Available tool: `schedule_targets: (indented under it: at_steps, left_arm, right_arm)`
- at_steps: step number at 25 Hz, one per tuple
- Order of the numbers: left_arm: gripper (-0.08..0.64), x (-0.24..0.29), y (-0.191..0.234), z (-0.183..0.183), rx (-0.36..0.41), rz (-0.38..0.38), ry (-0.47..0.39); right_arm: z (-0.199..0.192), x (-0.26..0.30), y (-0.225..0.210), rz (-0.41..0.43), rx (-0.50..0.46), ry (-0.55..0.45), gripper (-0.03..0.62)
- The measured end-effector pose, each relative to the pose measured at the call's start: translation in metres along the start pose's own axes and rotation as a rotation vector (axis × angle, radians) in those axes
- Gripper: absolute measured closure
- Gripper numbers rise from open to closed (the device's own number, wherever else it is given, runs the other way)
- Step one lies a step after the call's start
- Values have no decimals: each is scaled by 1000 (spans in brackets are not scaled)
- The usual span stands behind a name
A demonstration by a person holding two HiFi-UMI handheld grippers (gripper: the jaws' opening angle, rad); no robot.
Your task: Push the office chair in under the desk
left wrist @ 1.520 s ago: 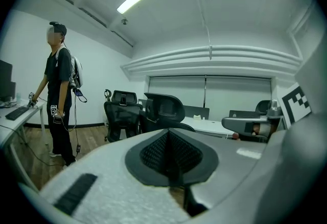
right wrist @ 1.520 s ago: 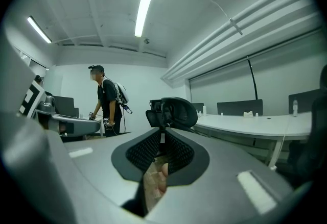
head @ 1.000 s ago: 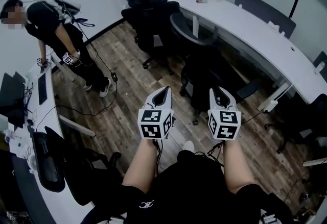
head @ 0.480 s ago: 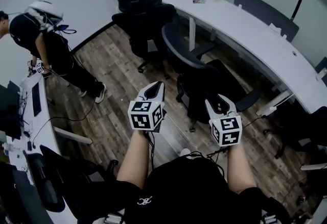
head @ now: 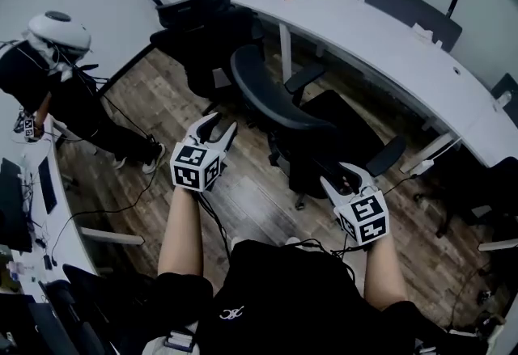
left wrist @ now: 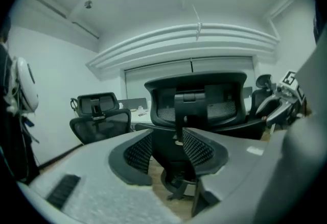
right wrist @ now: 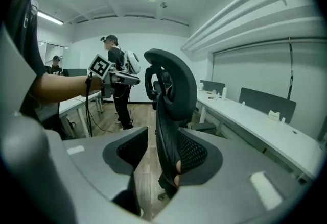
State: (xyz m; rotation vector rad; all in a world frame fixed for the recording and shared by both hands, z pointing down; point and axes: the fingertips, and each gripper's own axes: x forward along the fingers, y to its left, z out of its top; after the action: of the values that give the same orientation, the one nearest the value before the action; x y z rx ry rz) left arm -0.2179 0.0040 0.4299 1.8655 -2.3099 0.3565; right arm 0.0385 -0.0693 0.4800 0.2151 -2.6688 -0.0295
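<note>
The office chair stands out from the long white desk, not yet under it. Its seat is on the desk side and its backrest on the side away from the desk. The left gripper is just beside the backrest and the right gripper is near the seat. The jaws of both are opening; the chair shows through each gap, but no pad presses on it. I judge this to be the approach step. Next, both grippers should meet the backrest and push it toward the desk.
</note>
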Motion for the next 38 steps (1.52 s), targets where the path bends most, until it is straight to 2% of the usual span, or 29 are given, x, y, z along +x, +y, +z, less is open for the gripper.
schedule_targets:
  at_steps: [3,4,6,9,15,23,31,35,38]
  left_arm:
    - [336,22,35,1,139,6,15]
    - [323,29,45,2,169,-9,17]
    - [305,44,61,3,214,-63,20]
    - [279,67,76,-5,288,-151,37]
    - [250,113,98,-27,493,-256,70]
    - [245,165,123,-33,621,-386,54]
    - [241,200,107,-28,793,-513,31]
    - [247,202,103,-28,767,-588,40]
    - [288,202,98,-31,769,-628,24]
  right_arm:
    - [-6,6,-2,-54,-44,48,406]
    - [-8,10,-3,-83,-57,60,425]
    - [-8,15,-5,-147,-65,77,457]
    - [-8,18,-5,-235,-49,94,451]
    - [-8,20,-4,-368,-13,130,449]
    - [-6,23,-2,-499,26,139,445]
    - [-6,23,-4,-536,117,114,436]
    - [-8,20,-7,-560,157,88,429]
    - [-10,19,-8,-579,180,69,424]
